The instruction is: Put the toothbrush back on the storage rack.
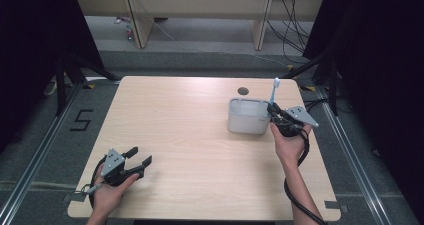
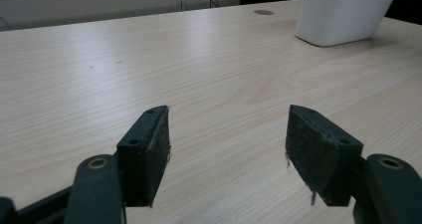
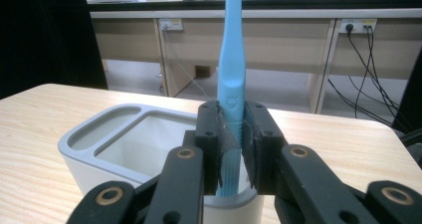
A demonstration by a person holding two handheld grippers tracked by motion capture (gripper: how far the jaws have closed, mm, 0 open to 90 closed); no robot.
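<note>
The right tongs (image 3: 231,149) pinch a smooth light-blue toothbrush (image 3: 232,59) by its ribbed handle, upright over one end of a matte grey-white holder (image 3: 107,144) with rounded corners and two compartments. The high view places the holder (image 1: 247,117) toward the far right of the pale wood-grain surface (image 1: 190,130). The left tongs (image 2: 226,152), spread and empty, show frayed felt-like pads (image 2: 158,157) near the front left.

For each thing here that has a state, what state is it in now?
Left tongs: open, holding nothing, low over the table.
Right tongs: shut on the toothbrush.
Toothbrush: upright, lower end inside the holder.
Holder: upright on the table.
</note>
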